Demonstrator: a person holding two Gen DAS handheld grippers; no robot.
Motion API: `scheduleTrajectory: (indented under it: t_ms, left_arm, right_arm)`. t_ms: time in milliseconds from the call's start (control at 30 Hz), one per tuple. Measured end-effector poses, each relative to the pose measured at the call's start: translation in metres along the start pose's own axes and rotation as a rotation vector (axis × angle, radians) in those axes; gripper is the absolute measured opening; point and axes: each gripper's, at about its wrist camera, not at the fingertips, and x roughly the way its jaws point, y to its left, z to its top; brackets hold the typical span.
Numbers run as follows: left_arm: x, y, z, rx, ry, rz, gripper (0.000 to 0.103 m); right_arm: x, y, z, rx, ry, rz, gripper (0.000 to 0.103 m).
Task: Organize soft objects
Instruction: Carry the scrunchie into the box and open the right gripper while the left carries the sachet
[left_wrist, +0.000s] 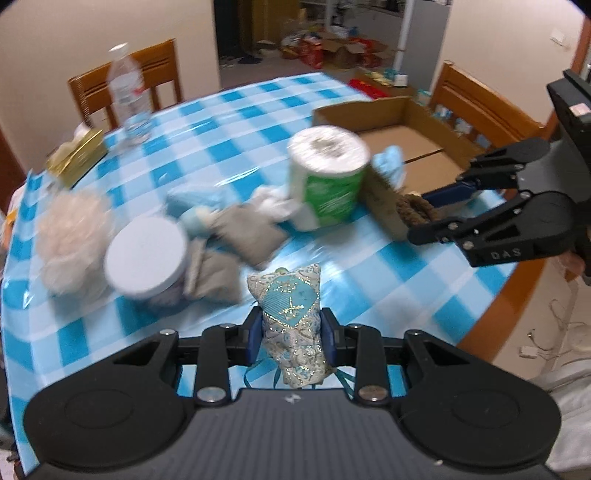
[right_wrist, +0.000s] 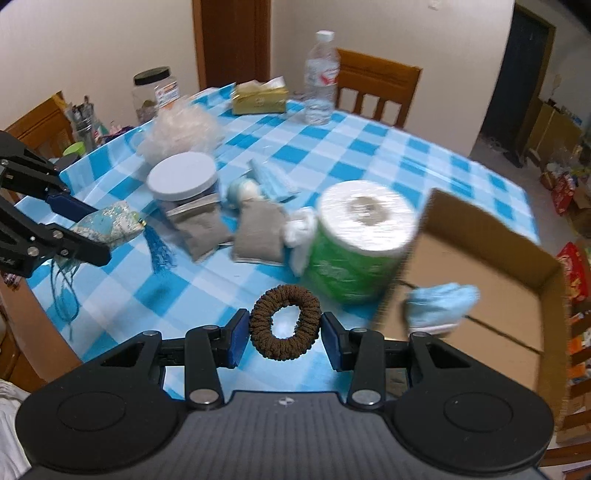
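Both grippers have something in them right now. The left gripper is clamped on a little brocade sachet, blue and cream with gold thread, pads squeezing it from both sides, tassel strings hanging under it. The right gripper is clamped on a brown scrunchie, which sits as a ring between the blue pads and looks a bit squashed sideways.

Using the toilet roll (green wrapper, standing upright on the blue checked tablecloth) as the landmark: the cardboard box is right beside it on the right in the right wrist view, open on top, with a light blue soft thing inside near the roll-side wall. On the other side of the roll is some crumpled white stuff, then two grey pouches, then a jar with a white lid. Beyond the jar there's a fluffy white puff. Way past the roll, at the far table edge, stand a water bottle and a gold tissue box
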Motion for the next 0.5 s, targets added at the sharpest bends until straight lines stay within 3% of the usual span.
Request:
scheduleTrajectory:
  t_ms: [300, 500]
  left_arm:
    - [-0.004, -0.060, 0.044, 0.071, -0.063, -0.066, 0.031]
    - [0.003, -0.090, 0.074, 0.091, -0.102, -0.073, 0.031]
  right_arm:
    - [-0.026, -0.074, -0.010, 0.016, -0.045, -0.099, 0.047]
    - [-0.021, -0.113, -0.012, 0.030, -0.059, -0.107, 0.048]
